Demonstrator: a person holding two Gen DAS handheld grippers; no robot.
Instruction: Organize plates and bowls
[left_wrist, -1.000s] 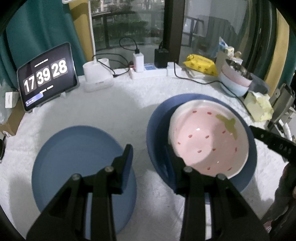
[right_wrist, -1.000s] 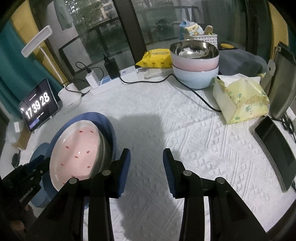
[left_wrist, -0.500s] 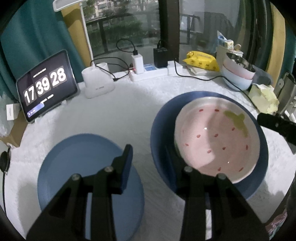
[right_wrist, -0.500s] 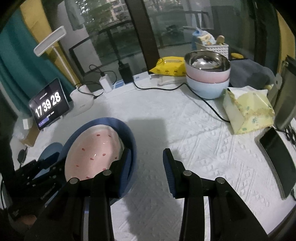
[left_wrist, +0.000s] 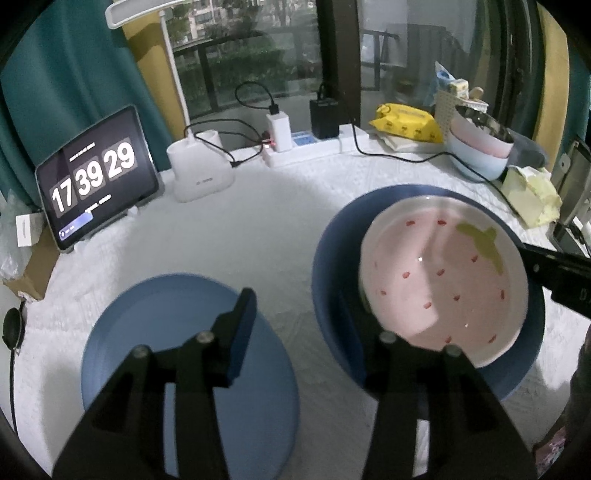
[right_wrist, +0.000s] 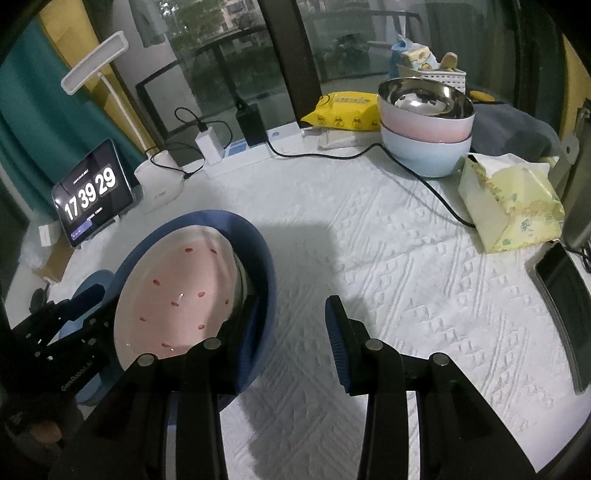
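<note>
Pink strawberry-patterned ceramic bowl (left_wrist: 443, 277) sits inside the deep dark-blue bowl (left_wrist: 332, 258), just beside the flat blue round plate (left_wrist: 129, 350). My left gripper (left_wrist: 295, 314) has just been opening, its fingers astride the dark-blue rim without pinching. My right gripper (right_wrist: 291, 325) is parted too; its left finger hides the far rim, so contact is unclear.

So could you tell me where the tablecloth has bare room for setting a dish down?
The widest bare patch lies between the dark blue plate, the stacked bowls and the tissue pack. The back edge near the power strip is crowded.
</note>
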